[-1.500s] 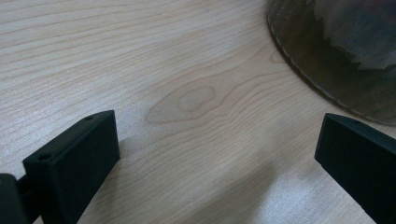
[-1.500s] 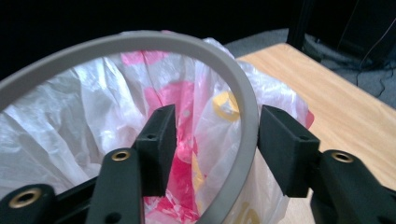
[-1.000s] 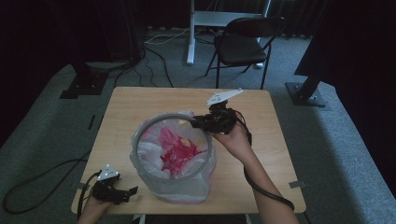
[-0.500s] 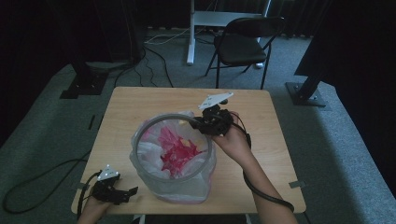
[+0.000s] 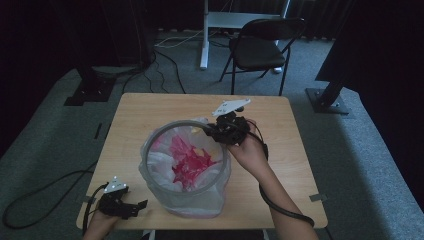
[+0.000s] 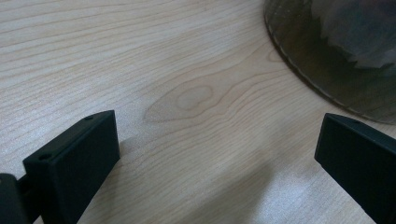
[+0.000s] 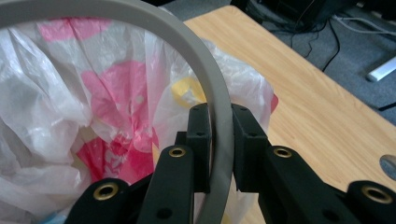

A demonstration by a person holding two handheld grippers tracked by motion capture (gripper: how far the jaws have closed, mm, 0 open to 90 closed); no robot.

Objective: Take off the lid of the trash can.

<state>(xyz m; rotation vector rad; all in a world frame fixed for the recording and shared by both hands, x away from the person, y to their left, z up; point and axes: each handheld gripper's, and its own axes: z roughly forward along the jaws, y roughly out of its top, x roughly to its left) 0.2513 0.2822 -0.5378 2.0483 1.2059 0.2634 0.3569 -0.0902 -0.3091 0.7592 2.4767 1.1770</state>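
At the tabletop's (image 5: 150,107) near left corner, the left hand-held gripper (image 5: 131,209) rests with jaws wide apart on bare wood. Centre, a translucent bin (image 5: 185,197) holds pink-and-white plastic bags (image 5: 187,160). The right hand-held gripper (image 7: 219,140), jaws just closing, clamps the bin's grey rim (image 7: 205,70).

We see each hand-held gripper built in matte black: the right hand-held gripper (image 5: 216,131) has blocky square pads, arms with brass-ringed screw holes, and a pale grey three-cornered plate (image 5: 230,106) on top. The left hand-held gripper (image 5: 136,209) carries a like plate. A black cable (image 5: 280,207) trails along our bare right forearm.
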